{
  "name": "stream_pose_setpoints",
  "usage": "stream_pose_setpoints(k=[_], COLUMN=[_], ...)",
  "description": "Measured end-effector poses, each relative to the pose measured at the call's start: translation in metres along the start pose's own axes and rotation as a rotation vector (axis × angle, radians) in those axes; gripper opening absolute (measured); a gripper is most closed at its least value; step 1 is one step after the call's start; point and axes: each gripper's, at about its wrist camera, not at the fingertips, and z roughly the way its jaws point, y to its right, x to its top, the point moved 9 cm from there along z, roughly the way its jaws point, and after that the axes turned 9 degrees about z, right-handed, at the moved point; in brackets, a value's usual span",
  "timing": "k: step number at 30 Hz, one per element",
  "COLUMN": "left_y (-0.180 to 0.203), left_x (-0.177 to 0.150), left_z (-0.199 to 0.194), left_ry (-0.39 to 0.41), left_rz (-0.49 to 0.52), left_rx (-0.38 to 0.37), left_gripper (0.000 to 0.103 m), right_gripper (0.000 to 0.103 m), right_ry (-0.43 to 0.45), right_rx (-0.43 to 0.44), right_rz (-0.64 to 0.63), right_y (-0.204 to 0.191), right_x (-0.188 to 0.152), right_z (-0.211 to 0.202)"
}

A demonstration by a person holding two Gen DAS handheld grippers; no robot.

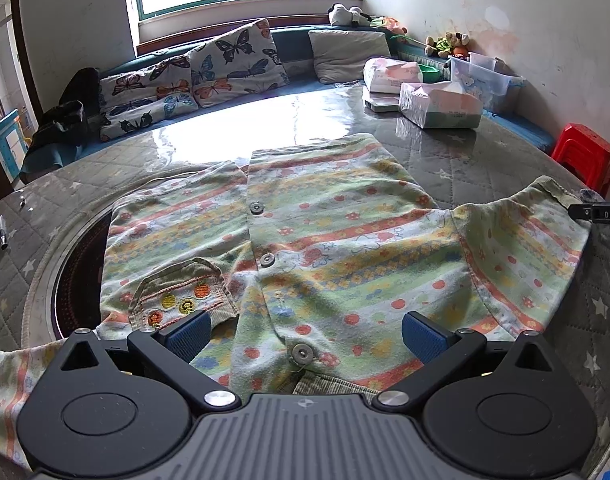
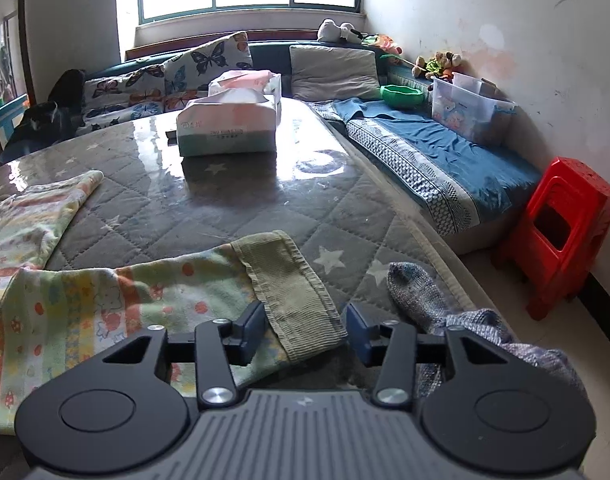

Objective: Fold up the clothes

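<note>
A small striped, flower-printed cardigan (image 1: 325,240) with metal snap buttons and a corduroy pocket lies spread flat on the quilted table (image 1: 485,160). My left gripper (image 1: 305,338) hovers open over its collar end, blue pads wide apart, nothing between them. The cardigan's right sleeve (image 2: 145,300) stretches across the right wrist view and ends in a green ribbed cuff (image 2: 293,296). My right gripper (image 2: 305,330) stands open just over that cuff, its fingers on either side of the cuff's near end, not closed on it.
Tissue packs (image 2: 229,124) sit at the table's far side. A grey knitted garment (image 2: 465,320) lies at the right table edge. A red plastic stool (image 2: 557,232) stands on the floor right. A cushioned bench with pillows (image 1: 225,64) and a plastic box (image 2: 469,108) line the walls.
</note>
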Motion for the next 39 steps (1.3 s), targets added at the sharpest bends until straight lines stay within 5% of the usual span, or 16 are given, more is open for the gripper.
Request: stream_pose_setpoints(k=[6, 8, 10, 20, 31, 39], left_y=[0.001, 0.001, 0.002, -0.006, -0.051, -0.091], left_x=[0.001, 0.001, 0.000, -0.009, -0.032, -0.048], left_z=[0.000, 0.000, 0.001, 0.003, -0.015, -0.033], left_ry=[0.002, -0.001, -0.007, -0.030, -0.021, 0.004], left_rz=[-0.005, -0.003, -0.005, -0.009, -0.074, -0.159], left_rx=[-0.004, -0.001, -0.005, 0.019, 0.117, 0.170], left_gripper=[0.103, 0.103, 0.103, 0.103, 0.103, 0.103], right_gripper=[0.042, 0.023, 0.015, 0.010, 0.009, 0.009], right_ry=[-0.012, 0.002, 0.016, 0.086, 0.152, 0.105], right_rx=[0.025, 0.050, 0.076, 0.201, 0.461, 0.619], right_rz=[0.017, 0.025, 0.033, 0.074, -0.103, -0.298], right_y=[-0.002, -0.007, -0.012, -0.037, -0.162, -0.273], right_x=[-0.004, -0.001, 0.002, 0.017, 0.037, 0.018], right_z=[-0.003, -0.011, -0.018, -0.056, -0.116, -0.134])
